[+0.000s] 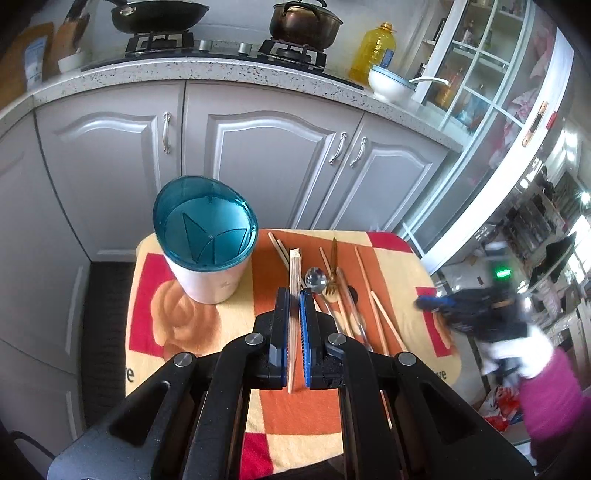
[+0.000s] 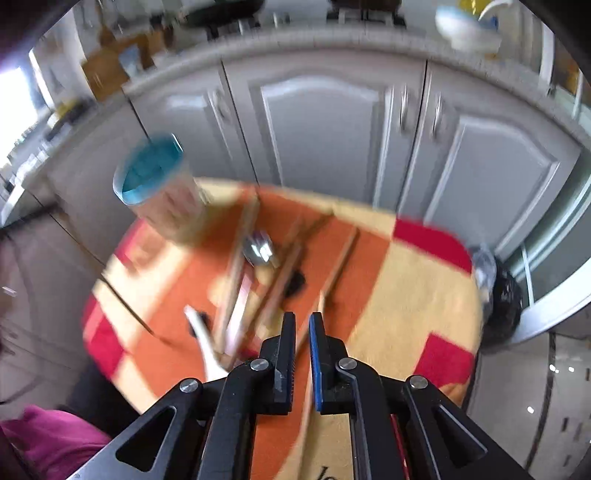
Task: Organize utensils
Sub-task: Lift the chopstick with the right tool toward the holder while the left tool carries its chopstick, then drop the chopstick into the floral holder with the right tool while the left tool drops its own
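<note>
My left tongs (image 1: 294, 301) pinch a wooden chopstick (image 1: 294, 295) above the cloth, my right tongs (image 2: 302, 325) are narrow and seemingly empty — I should tip the stick upright and lower it squarely into the teal-rimmed holder (image 1: 207, 240) — without knocking it.

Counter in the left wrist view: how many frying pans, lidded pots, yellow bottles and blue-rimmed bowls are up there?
frying pan: 1
lidded pot: 1
yellow bottle: 1
blue-rimmed bowl: 1
Total: 4
</note>
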Demonstrator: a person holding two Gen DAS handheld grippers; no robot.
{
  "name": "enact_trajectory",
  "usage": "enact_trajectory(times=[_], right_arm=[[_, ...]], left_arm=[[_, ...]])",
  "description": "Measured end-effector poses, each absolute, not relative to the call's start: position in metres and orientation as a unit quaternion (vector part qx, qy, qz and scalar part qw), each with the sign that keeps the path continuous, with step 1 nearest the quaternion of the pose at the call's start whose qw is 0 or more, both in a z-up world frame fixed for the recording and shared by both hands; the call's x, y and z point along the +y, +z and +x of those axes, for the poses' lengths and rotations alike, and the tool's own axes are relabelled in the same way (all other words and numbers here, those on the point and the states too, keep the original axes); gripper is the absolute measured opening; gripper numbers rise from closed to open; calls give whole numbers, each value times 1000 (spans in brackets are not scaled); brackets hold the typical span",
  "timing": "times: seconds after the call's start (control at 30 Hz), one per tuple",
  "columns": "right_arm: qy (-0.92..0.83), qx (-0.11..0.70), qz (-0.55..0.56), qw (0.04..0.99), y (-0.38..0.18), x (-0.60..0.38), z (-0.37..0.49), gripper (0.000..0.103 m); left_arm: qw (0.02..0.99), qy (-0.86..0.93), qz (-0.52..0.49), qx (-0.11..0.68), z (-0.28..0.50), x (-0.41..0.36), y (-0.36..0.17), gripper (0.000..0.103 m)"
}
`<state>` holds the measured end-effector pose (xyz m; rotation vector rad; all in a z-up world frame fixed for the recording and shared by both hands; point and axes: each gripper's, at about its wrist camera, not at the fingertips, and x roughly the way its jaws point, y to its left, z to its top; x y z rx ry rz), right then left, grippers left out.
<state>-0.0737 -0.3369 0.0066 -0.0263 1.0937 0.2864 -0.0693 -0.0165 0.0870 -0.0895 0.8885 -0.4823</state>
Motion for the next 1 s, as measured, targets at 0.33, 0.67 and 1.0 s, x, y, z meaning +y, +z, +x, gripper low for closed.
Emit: enact_trajectory(times=[0.33, 0.67, 1.0], right_arm=[[122, 582, 38, 803, -78, -348, -38, 6], [119, 586, 54, 800, -87, -349, -27, 6], [184, 493, 60, 848, 25, -353, -64, 5]], left_arm=[[874, -221, -48, 431, -67, -11, 87, 4], [872, -221, -58, 433, -64, -9, 90, 4], [897, -211, -89, 378, -61, 24, 145, 4]])
